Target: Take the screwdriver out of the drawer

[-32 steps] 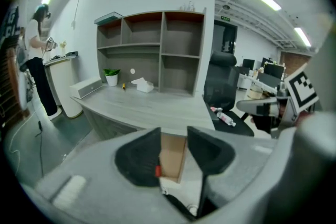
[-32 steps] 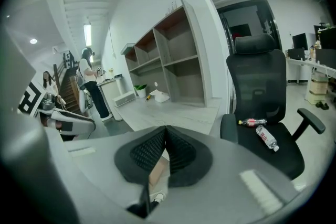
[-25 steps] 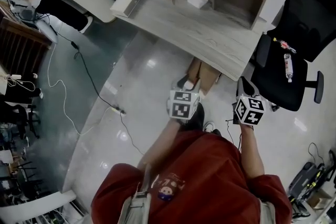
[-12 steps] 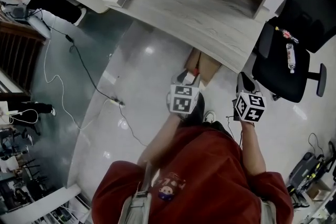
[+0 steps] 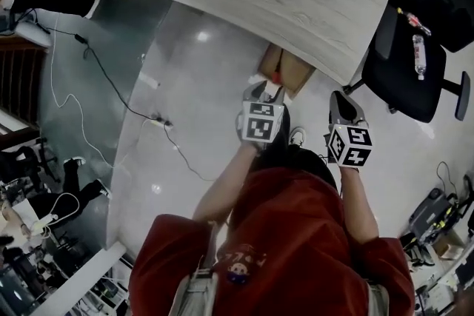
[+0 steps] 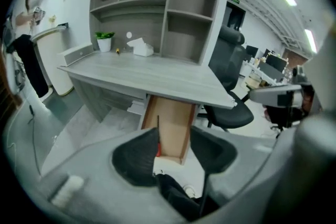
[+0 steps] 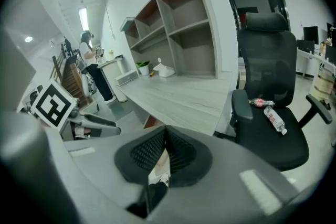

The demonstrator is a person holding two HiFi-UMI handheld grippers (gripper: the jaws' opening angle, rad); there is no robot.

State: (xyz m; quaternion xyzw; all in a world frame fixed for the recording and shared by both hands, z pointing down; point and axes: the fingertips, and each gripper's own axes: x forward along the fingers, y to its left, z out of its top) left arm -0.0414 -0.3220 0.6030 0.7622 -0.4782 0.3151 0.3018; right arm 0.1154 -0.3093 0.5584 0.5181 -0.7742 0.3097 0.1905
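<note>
open claw faces the drawer, screwdriver not yet touched

the left gripper (image 6: 174, 150) has its jaws spread with nothing between them, aimed at the open drawer (image 6: 173, 123) under the desk's front edge. the right gripper (image 7: 165, 150) is pinched together on nothing, off to the side. the screwdriver (image 6: 158, 148) lies along the drawer's left wall, red handle at the front edge, shaft pointing back. to my eye the way to do it is to come down on the handle rather than the thin shaft, jaws across it, minding the wall it lies so close to. the desk (image 6: 157, 78) is pale wood grain and mostly bare. a potted plant (image 6: 104, 39) and a tissue box (image 6: 140, 49) sit at its back edge under open shelves (image 6: 173, 8). a black office chair (image 7: 268, 128) with two bottles (image 7: 273, 115) on its seat stands at the desk's right end, on a glossy floor (image 5: 185, 85).
</note>
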